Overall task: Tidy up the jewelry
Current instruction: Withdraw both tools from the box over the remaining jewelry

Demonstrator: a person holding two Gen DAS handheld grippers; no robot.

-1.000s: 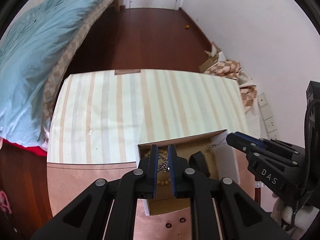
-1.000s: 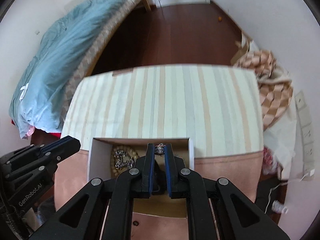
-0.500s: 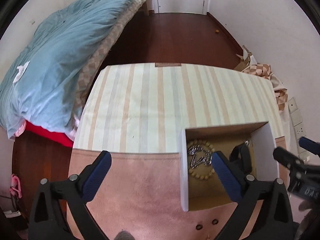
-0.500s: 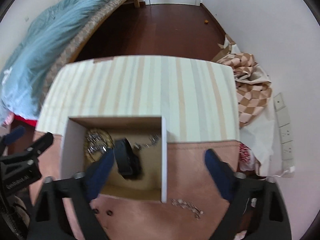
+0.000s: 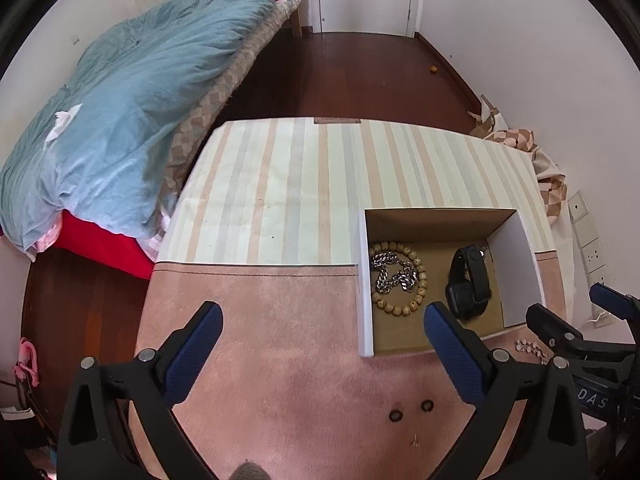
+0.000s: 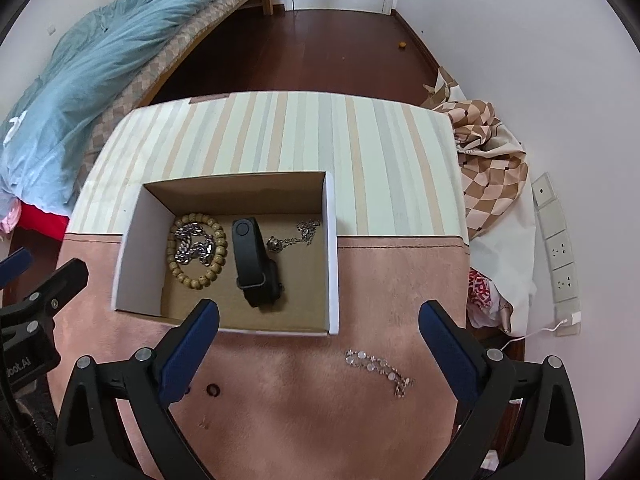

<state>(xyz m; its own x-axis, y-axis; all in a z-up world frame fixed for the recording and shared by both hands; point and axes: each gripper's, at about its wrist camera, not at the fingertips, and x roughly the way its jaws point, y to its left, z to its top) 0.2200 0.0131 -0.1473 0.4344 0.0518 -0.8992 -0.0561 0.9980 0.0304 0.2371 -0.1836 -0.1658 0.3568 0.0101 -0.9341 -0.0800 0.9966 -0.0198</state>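
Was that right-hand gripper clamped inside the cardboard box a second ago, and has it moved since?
Yes. The right gripper has pulled back out of the cardboard box toward the person; it hangs open over the pink mat, with the black watch and thin necklace lying inside.

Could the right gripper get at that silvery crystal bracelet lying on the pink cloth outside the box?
Probably yes: the silvery crystal bracelet lies uncovered on the pink cloth, between the open right gripper fingers, outside the cardboard box.
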